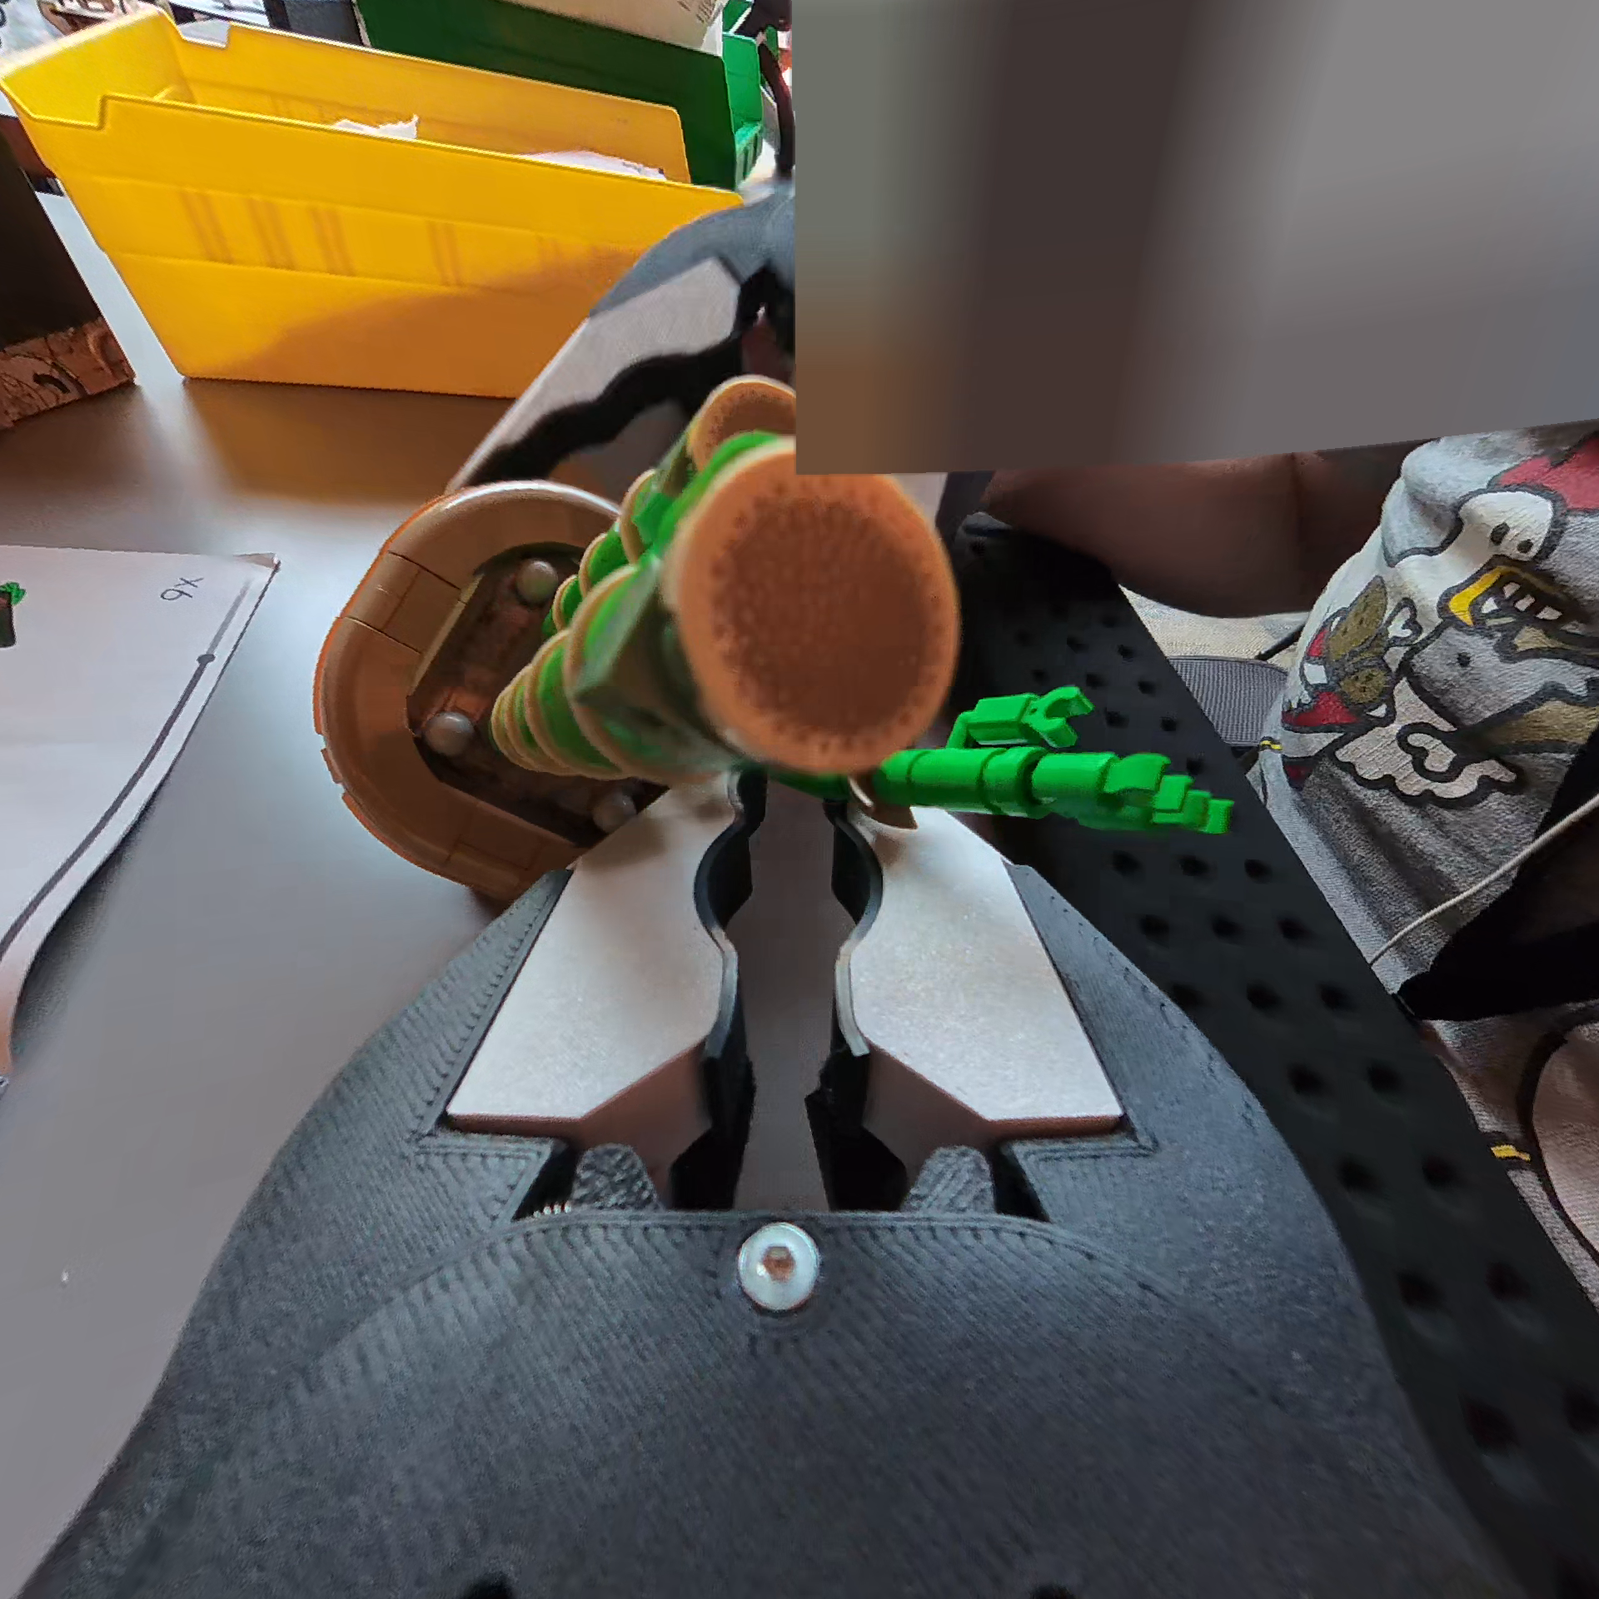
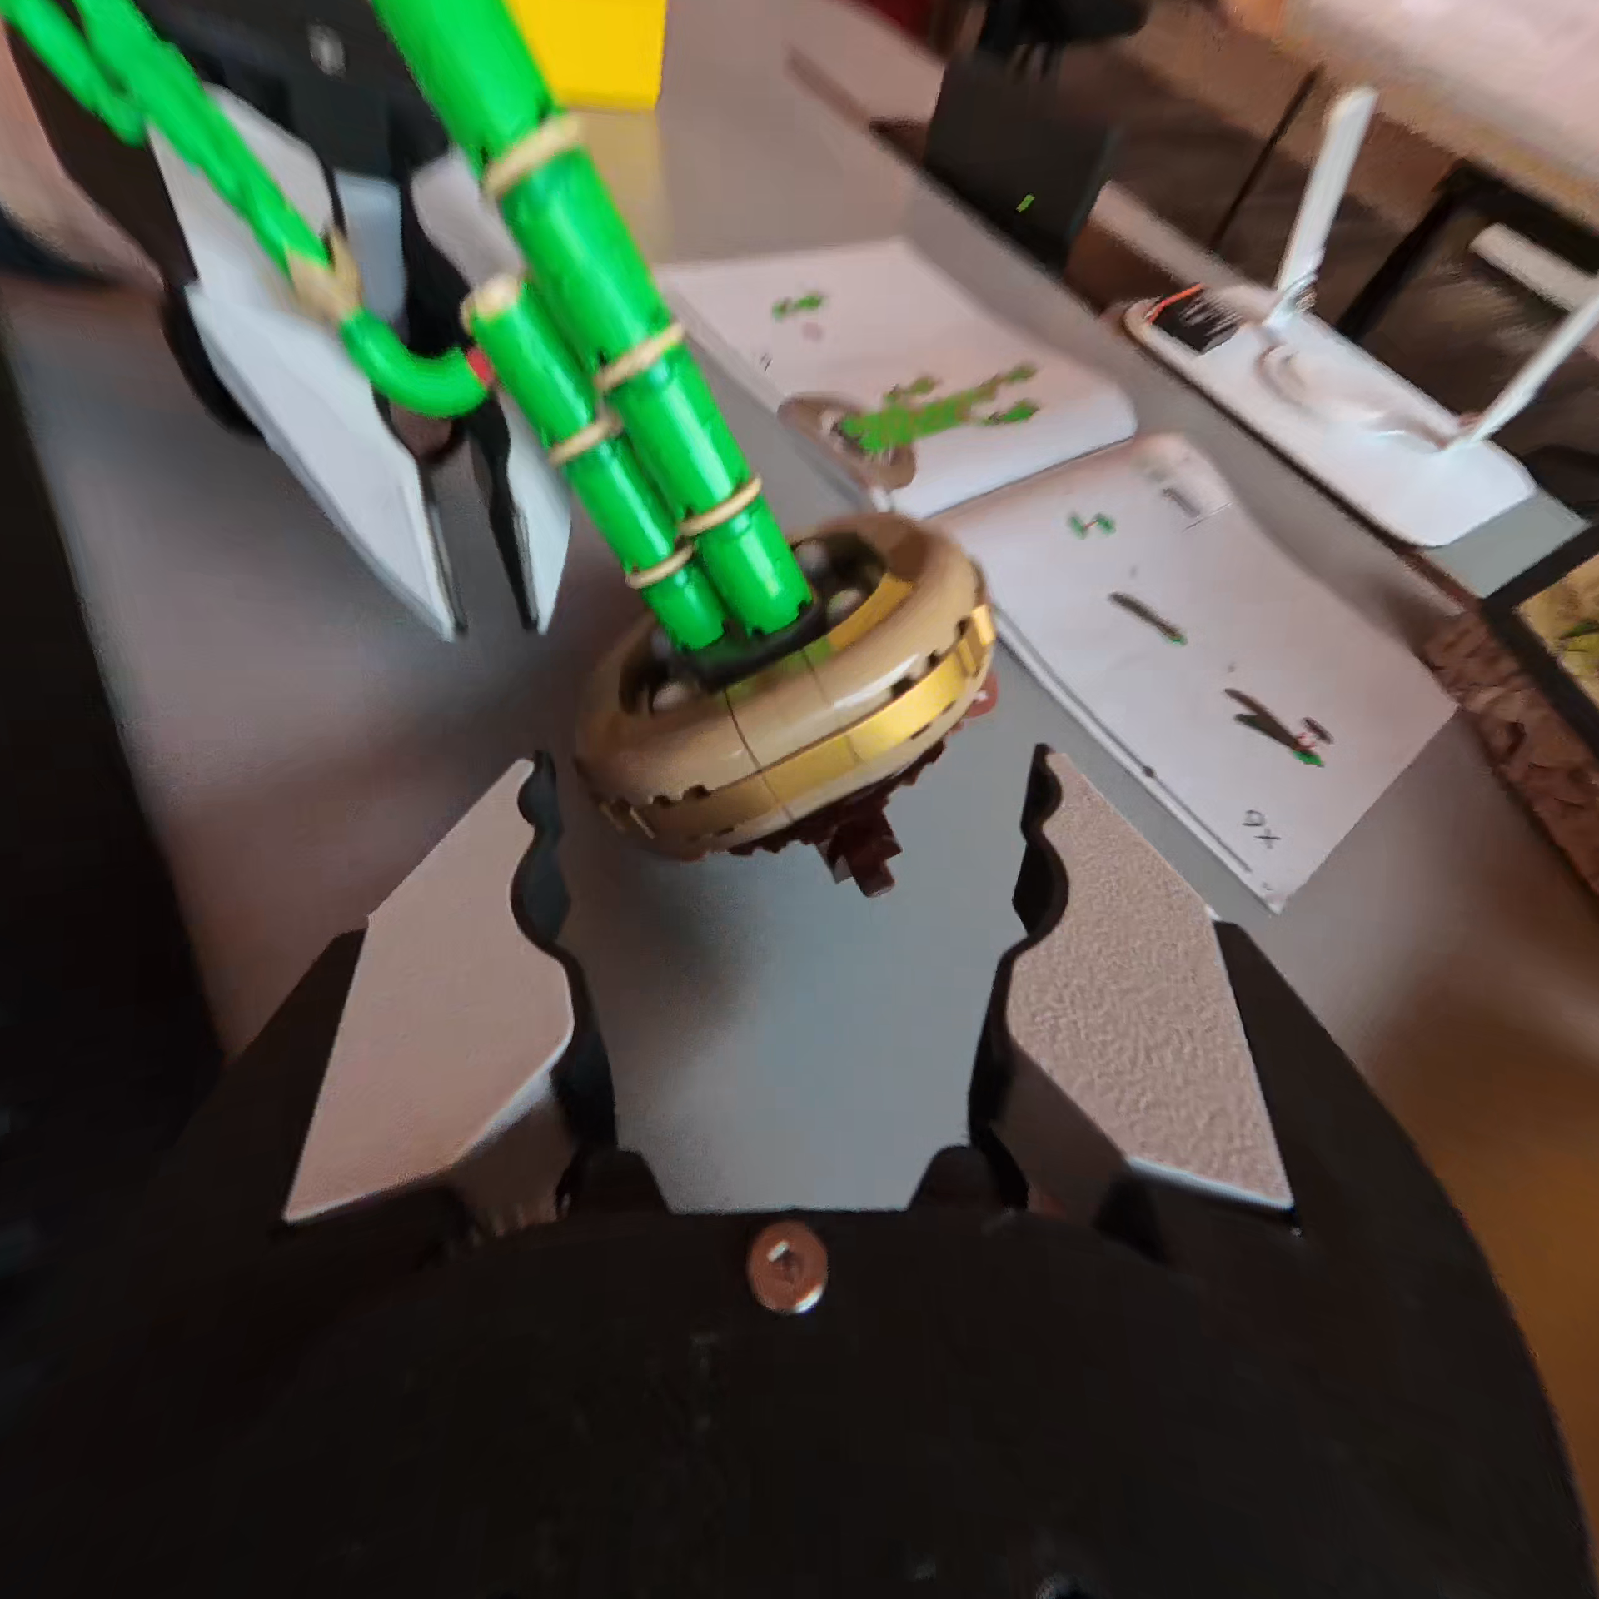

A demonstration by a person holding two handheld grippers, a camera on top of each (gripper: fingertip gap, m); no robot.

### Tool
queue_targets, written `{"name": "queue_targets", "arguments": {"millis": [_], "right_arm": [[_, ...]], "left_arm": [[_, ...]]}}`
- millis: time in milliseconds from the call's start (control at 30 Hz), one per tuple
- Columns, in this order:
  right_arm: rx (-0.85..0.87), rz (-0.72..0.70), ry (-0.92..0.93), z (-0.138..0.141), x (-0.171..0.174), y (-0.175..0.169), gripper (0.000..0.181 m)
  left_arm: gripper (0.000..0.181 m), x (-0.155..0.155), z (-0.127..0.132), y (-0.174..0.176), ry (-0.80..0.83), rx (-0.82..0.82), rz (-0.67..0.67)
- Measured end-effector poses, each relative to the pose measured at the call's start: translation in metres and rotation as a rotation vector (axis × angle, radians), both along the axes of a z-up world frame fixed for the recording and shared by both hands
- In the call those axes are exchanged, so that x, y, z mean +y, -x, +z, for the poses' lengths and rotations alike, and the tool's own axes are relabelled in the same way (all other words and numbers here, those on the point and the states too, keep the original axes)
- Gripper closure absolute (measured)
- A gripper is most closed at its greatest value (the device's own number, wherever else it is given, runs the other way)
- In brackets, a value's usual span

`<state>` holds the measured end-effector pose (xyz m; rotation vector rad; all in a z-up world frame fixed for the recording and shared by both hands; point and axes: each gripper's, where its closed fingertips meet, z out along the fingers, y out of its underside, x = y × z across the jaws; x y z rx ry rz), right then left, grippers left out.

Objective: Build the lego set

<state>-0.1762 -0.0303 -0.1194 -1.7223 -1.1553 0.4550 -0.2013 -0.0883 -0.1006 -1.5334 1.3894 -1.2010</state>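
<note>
A lego bamboo plant is held tilted above the table: green stalks with tan rings rise from a round tan pot. In the left wrist view I look down its tan stalk tops to the pot, and a green jointed branch sticks out to the right. My left gripper is shut on a thin green side stalk; it also shows in the right wrist view, with the curved stalk between its fingers. My right gripper is open and empty, its fingertips at either side of the pot's near rim.
A yellow bin and a green bin stand at the back. An open instruction booklet lies right of the pot, also in the left wrist view. A white device with antennas is behind it. A person's printed shirt is close by.
</note>
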Motion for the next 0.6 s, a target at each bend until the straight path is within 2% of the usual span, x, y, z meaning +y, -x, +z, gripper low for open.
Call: {"name": "queue_targets", "arguments": {"millis": [67,167,600], "right_arm": [[-0.067,0.022,-0.038,-0.009,0.003,0.0,0.081],[-0.072,0.056,-0.05,-0.011,0.0,0.006,0.091],[-0.01,0.022,0.015,-0.013,0.003,0.006,0.091]], "left_arm": [[0.171,0.001,0.001,-0.001,-0.008,0.0,0.003],[0.171,0.003,0.002,0.0,-0.014,-0.004,0.013],[0.171,0.011,0.012,-0.003,-0.024,-0.036,0.037]]}}
